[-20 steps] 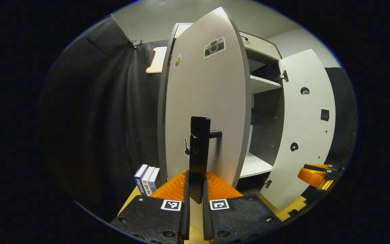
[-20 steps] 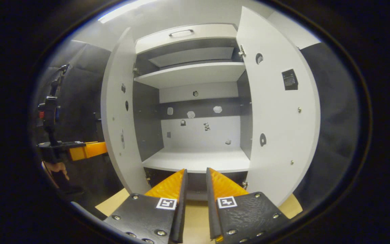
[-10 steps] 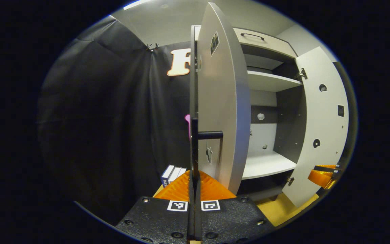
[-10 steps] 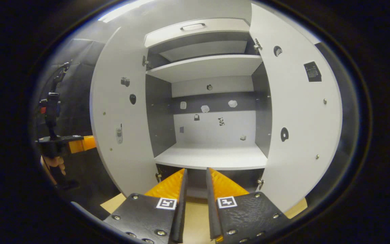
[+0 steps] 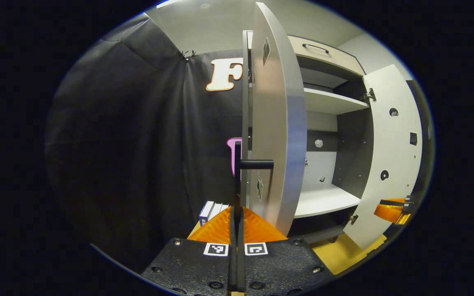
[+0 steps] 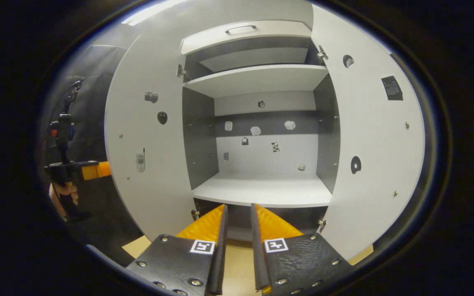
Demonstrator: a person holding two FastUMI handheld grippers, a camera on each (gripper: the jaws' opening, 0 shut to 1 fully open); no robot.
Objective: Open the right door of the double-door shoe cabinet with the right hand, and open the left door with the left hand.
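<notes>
Black cloth backs the shoe cabinet (image 6: 261, 181). My left gripper (image 5: 237, 213) pinches the left door (image 5: 276, 123)'s handle (image 5: 238, 172) at twelve o'clock, holding it wide; my right gripper (image 6: 239, 216) hangs spread, right door (image 6: 368, 135) at two o'clock.

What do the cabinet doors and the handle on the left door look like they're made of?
The left door and right door look like laminated board: flat, matte pale grey faces with squared edges and screw heads showing. The handle looks like black metal or hard plastic, a thin straight bar with a dull sheen; which one I cannot tell. The left gripper fingers are clamped on it.
</notes>
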